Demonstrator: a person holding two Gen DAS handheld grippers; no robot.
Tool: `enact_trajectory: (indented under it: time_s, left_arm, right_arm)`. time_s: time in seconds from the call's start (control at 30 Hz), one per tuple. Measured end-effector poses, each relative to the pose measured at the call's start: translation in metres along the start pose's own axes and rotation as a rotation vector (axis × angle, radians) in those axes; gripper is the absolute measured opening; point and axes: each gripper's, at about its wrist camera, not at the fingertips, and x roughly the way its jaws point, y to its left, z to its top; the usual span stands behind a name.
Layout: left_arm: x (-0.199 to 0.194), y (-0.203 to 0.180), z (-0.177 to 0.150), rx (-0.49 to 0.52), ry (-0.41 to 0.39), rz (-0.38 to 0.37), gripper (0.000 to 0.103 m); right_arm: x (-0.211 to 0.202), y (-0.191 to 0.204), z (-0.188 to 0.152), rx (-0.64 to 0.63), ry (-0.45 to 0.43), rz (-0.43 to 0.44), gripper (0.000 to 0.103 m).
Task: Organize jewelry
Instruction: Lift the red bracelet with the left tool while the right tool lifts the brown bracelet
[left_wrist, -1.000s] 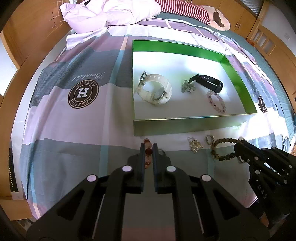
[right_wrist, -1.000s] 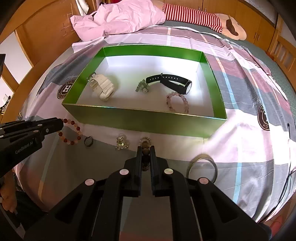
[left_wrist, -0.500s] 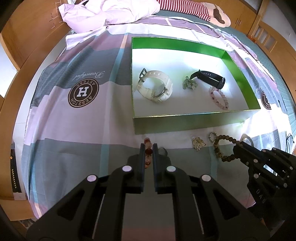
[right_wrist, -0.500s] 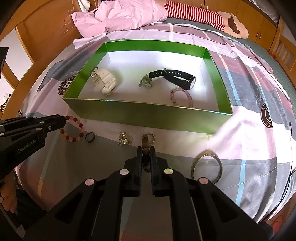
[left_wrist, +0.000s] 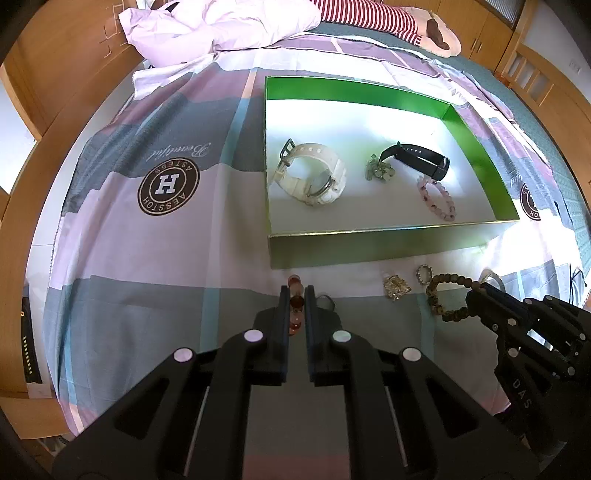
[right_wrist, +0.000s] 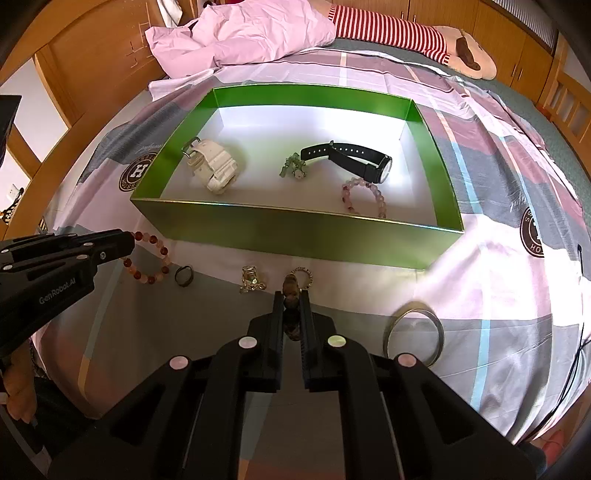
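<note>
Compared with a second ago, the box (left_wrist: 369, 245) looks a little farther off and lower in both views, and more of each bracelet shows. I judge both pieces are being raised off the bed (left_wrist: 147, 258) for the drop into the box.

The left tongs (left_wrist: 296, 295) are clamped on the red bracelet (right_wrist: 151, 258), and the right tongs (right_wrist: 291, 299) are clamped on the brown bracelet (left_wrist: 447, 295).

Both bracelets are near the box's front wall, outside it. Inside lie a white watch (left_wrist: 314, 177), a black watch (right_wrist: 351, 162), a green charm (right_wrist: 293, 170) and a pink bracelet (right_wrist: 364, 197).

A ring (right_wrist: 183, 275), a brooch (right_wrist: 251, 278), a small band (right_wrist: 304, 275) and a bangle (right_wrist: 413, 332) wait on the bed.

Each wrist view hides most of its own bracelet behind the fingers. Whether either one is clear of the sheet I cannot tell.
</note>
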Motion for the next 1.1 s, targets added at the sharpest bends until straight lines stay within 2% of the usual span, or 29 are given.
enact_trajectory:
  time_s: [0.93,1.1]
  left_arm:
    - [0.002,-0.003,-0.001,0.010,0.003,0.009,0.008]
    - [-0.004,-0.002,0.001,0.010,-0.010,-0.012,0.008]
  right_arm:
    - [0.005,0.002,-0.004,-0.004,0.011,-0.002,0.008]
    - [-0.003,0.000,0.000,-0.001,-0.006,-0.002,0.008]
